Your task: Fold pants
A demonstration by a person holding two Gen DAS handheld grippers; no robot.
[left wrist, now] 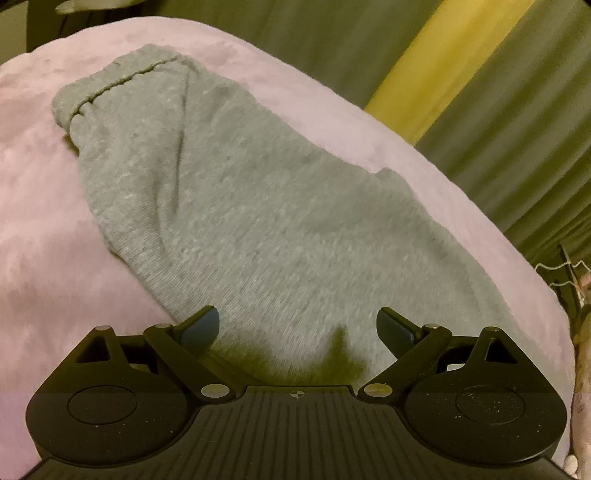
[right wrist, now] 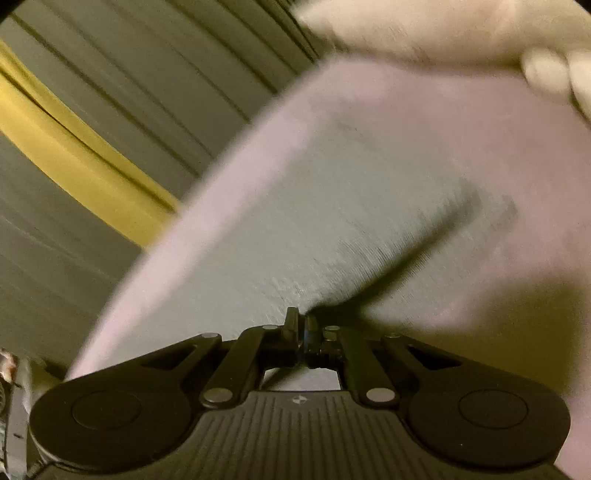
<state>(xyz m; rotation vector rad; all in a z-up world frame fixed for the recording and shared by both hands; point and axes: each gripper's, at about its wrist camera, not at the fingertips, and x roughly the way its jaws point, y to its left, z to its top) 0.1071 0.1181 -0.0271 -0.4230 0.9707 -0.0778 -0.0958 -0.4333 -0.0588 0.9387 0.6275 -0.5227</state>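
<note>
The grey sweatpants [left wrist: 240, 206] lie stretched over a pink fleece blanket [left wrist: 37, 221], their gathered elastic band [left wrist: 110, 88] at the far upper left. My left gripper [left wrist: 297, 326] hovers over the near end of the pants. Its jaws stand wide apart and its fingers [left wrist: 393, 328] hold nothing. In the blurred right wrist view, my right gripper [right wrist: 303, 328] is shut on an edge of the grey pants [right wrist: 314, 229]. A dark fold line runs from its tips up to the right, across the blanket [right wrist: 498, 155].
Green pleated curtains with a yellow stripe [left wrist: 443, 62] hang beyond the blanket's far edge and also fill the left of the right wrist view, where the stripe [right wrist: 74, 162] shows again. A pale blurred cloth [right wrist: 424, 29] lies at the upper right. A wire object [left wrist: 561, 273] sits by the right edge.
</note>
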